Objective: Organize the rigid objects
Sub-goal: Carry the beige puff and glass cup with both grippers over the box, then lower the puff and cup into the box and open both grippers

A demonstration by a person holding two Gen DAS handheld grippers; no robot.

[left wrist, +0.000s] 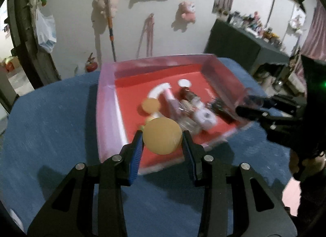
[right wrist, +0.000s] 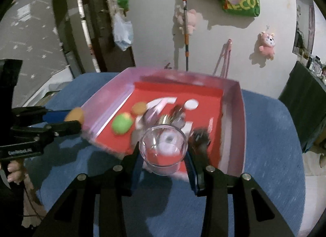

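Note:
My left gripper is shut on an orange ball, held above the near edge of a pink-walled tray with a red floor. In the right wrist view the same ball shows at the left gripper's tips, over the tray's left wall. My right gripper is shut on a clear plastic cup, held above the tray's near end. Inside the tray lie a smaller orange ball, a green ball, a white roll, small bottles and dark items, all blurred.
The tray rests on a round table under a blue cloth. A person's hand grips the left tool's handle. Beyond stand a white wall with hung plush toys, a mop and a dark shelf unit.

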